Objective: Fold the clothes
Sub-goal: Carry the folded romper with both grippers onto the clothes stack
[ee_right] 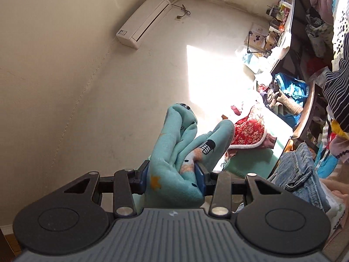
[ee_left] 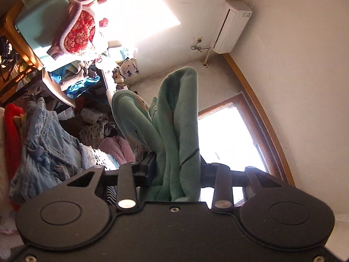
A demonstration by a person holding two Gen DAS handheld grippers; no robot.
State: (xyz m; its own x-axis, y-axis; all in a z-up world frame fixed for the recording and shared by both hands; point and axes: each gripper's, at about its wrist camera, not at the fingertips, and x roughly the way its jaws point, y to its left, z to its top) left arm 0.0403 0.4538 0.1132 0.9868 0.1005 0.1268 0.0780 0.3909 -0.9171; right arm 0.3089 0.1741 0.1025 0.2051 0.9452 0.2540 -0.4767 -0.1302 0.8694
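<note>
The left gripper (ee_left: 175, 166) is squeezed in on a thick bunch of green fleece cloth (ee_left: 181, 118). Its two black fingers (ee_left: 149, 166) press the cloth from both sides, with only the bunched folds between them. The cloth sticks up past the fingertips and flops over at the top. This gripper is tipped up toward the wall and ceiling. Off to its left lies a heap of blue jeans (ee_left: 48, 139). Farther away, up high on the wall, is a white air conditioner (ee_left: 232, 27).

The right gripper (ee_right: 172, 176) also pinches cloth. Its blue pads (ee_right: 199, 178) hold a light blue-green fleece (ee_right: 174, 150) with little pictures on it. It may be the same piece of clothing as the green cloth, but I cannot be sure. The cloth folds up and over just past the fingers. This gripper points up too. To its right are more jeans (ee_right: 296, 170), and beyond the cloth lies a red flowery blanket (ee_right: 248, 133).
</note>
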